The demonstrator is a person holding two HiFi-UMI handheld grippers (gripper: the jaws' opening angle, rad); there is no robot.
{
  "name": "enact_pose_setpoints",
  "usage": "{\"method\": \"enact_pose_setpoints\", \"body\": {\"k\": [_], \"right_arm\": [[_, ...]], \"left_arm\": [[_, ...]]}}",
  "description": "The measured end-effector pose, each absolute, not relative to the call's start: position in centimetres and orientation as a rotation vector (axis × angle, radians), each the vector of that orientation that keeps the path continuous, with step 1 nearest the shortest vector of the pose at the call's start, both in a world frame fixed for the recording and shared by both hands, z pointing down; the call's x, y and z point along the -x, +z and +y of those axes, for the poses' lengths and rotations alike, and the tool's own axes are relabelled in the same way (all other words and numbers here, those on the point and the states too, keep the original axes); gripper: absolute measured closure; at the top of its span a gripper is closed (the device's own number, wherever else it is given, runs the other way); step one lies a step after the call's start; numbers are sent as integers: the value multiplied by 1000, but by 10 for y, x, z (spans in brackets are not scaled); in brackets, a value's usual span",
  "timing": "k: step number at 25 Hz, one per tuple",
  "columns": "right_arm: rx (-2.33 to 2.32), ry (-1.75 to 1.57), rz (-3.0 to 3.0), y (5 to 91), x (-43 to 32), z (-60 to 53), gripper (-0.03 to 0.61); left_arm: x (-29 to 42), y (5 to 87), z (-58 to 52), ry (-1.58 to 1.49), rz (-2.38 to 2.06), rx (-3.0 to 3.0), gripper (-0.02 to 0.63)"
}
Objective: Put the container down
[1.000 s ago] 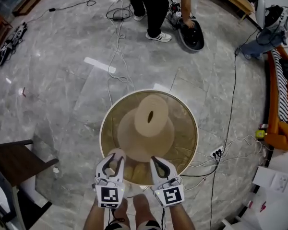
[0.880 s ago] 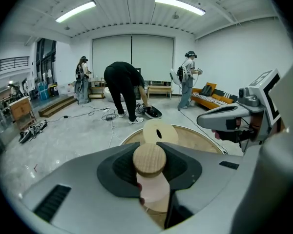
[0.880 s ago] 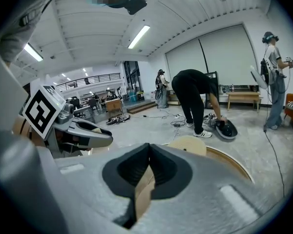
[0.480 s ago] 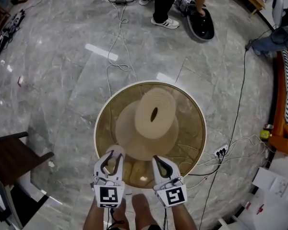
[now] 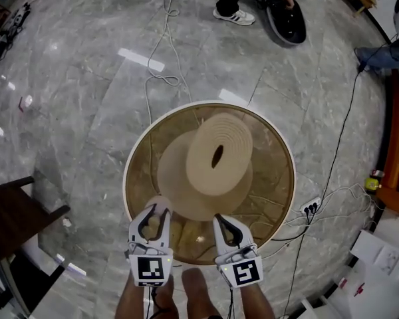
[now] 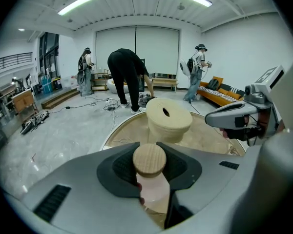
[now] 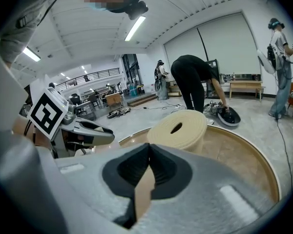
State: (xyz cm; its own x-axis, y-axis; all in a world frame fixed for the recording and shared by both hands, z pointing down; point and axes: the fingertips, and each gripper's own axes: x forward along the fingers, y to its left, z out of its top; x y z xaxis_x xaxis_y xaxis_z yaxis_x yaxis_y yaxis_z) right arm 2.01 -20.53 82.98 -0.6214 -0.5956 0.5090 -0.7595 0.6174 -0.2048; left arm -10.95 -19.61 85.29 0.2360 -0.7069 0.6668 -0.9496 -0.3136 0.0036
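A small container (image 6: 150,165) with a round wooden lid and a pale translucent body sits between the jaws of my left gripper (image 5: 153,222), which is shut on it. In the head view the container's lid (image 5: 159,205) shows just above the near rim of the round, glass-topped table (image 5: 130,157). At the table's middle is a beige ribbed cylinder (image 5: 219,153) with a slot in its top. My right gripper (image 5: 222,223) hangs beside the left one over the same near rim, its jaws shut with nothing between them (image 7: 147,152).
Cables (image 5: 161,52) trail over the grey marble floor beyond the table. A person (image 6: 128,77) bends over a black case (image 5: 286,24) at the back. A dark wooden chair (image 5: 16,211) stands at the left, a power strip (image 5: 310,207) and an orange sofa (image 5: 394,178) at the right.
The table has come closer and fills more of the head view. Both grippers keep their places at its near rim, and the left one still holds the container.
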Motion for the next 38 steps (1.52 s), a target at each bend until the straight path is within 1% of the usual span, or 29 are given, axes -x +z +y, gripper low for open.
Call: {"method": "enact_pose_setpoints", "body": {"k": [4,8,18,25,33,38], "right_arm": [[-1090,581,-2444,845,-24,-206,578],[-1096,588,-2437,855,-28,-208,578],[-1118,622,-2423,869,-36,-205,578],[-1120,640,-2415,875,-40,-201,578],[-1122,642,-2409,880,-43,-197,578],[-1120,653,-2405,880,-41,-191,578]], "left_arm": [[107,871,-198,832,-1497,-2118,494],[105,883,-198,788,-1514,-2054,494],[104,907,-197,878,-1484,-2106,494],[99,912,-197,876,-1483,-2122,494],[98,912,-196,806,-1518,-2053,491],[99,912,-195,837,-1529,-2094,488]]}}
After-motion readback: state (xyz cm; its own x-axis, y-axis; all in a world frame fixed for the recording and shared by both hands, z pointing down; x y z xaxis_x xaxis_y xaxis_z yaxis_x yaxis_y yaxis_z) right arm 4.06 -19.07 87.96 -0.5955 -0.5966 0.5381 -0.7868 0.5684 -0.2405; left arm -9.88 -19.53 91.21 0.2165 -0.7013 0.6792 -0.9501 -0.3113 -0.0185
